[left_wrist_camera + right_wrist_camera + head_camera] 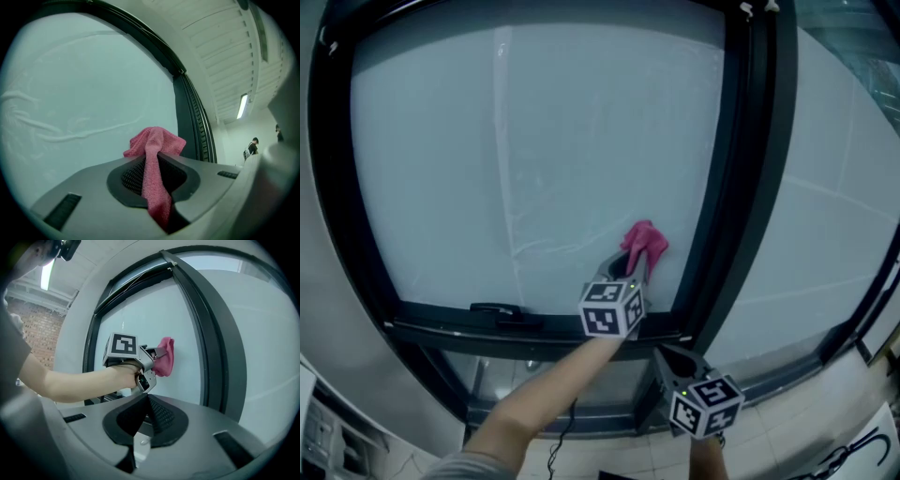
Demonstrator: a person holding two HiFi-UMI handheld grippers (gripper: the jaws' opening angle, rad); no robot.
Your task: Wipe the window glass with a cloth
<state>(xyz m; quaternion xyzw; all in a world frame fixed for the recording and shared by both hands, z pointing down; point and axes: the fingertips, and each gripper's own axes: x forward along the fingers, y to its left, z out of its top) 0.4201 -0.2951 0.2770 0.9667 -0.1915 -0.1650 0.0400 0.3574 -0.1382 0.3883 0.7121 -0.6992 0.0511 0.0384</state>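
Observation:
A pink cloth (pixel 644 242) is pressed against the window glass (pixel 534 141) near its lower right corner. My left gripper (pixel 625 267) is shut on the cloth; in the left gripper view the cloth (pixel 154 140) bunches out in front of the left gripper (pixel 152 157) and trails back between the closed jaws. The glass (pixel 84 84) shows faint curved streaks (pixel 70 136). My right gripper (pixel 678 364) hangs lower, below the sill, with its jaws together and nothing held. In the right gripper view the right gripper (pixel 146 401) looks towards the left gripper (pixel 152 355) and the cloth (pixel 165 363).
A black frame post (pixel 741 169) stands just right of the cloth, with another pane (pixel 834 187) beyond it. A black window handle (pixel 497 309) lies on the lower frame rail. A person (pixel 252 147) stands far off indoors. Cables (pixel 853 450) lie on the tiled floor.

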